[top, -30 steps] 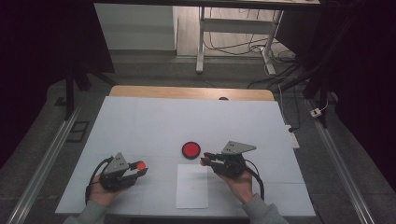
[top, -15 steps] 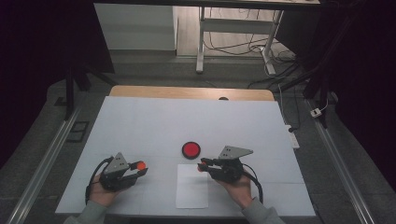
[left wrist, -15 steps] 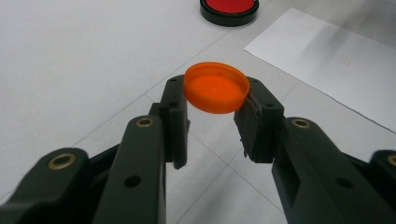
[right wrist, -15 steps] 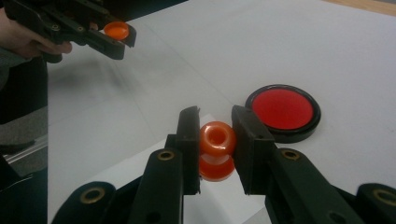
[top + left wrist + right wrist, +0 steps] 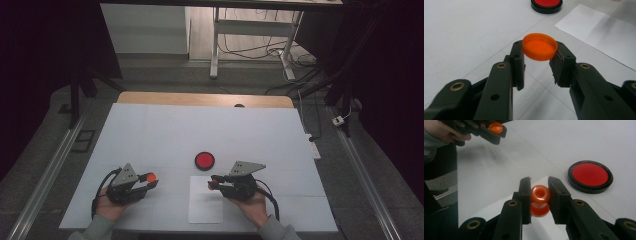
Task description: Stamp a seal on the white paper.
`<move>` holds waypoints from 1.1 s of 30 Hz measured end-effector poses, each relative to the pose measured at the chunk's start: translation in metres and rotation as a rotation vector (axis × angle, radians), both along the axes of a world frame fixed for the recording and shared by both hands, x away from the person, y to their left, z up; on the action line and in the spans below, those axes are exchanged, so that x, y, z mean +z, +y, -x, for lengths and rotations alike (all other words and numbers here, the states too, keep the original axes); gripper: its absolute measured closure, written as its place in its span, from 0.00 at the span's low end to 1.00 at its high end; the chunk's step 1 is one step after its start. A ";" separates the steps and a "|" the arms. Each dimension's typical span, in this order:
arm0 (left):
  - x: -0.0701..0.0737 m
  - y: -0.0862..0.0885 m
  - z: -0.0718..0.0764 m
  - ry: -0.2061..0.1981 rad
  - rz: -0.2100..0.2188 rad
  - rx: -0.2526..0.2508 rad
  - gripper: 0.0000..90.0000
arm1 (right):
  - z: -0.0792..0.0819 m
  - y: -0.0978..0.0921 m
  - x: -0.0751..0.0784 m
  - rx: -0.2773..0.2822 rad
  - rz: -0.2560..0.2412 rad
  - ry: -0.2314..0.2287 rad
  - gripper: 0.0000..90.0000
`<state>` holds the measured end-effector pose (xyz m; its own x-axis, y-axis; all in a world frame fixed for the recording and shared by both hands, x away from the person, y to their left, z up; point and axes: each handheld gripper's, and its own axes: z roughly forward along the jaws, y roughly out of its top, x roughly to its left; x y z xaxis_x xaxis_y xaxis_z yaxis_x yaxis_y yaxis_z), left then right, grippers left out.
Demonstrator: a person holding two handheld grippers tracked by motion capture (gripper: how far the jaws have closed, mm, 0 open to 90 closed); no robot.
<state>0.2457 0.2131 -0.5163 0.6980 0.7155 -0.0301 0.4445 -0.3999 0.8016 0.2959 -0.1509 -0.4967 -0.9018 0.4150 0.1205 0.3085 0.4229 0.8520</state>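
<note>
The left gripper (image 5: 537, 60) pinches an orange cap (image 5: 539, 47) at centre frame, clear of the table. The right gripper (image 5: 539, 195) clamps an orange stamp (image 5: 539, 199) at lower centre, above the white paper sheet (image 5: 206, 200), with the red ink pad (image 5: 590, 176) at right.

An orange cap (image 5: 539, 47) sits in the black left gripper (image 5: 537, 63), an orange stamp (image 5: 540, 199) in the black right gripper (image 5: 539, 195), beside a red pad in a black case (image 5: 204, 160) and a plain white paper sheet (image 5: 205, 206) on the pale grey-white tabletop (image 5: 200, 130).
</note>
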 end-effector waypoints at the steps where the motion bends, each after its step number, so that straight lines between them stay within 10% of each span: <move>1: 0.000 0.000 0.000 0.000 0.000 0.000 0.72 | 0.000 0.001 -0.001 0.007 -0.001 0.002 0.80; 33: -0.001 -0.001 -0.001 0.006 -0.003 -0.003 0.72 | 0.000 0.021 -0.024 0.050 0.104 0.009 0.80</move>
<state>0.2464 0.2122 -0.5175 0.6997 0.7137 -0.0324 0.4484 -0.4034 0.7977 0.2963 -0.1303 -0.5212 -0.9206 0.3805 0.0874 0.2925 0.5239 0.8000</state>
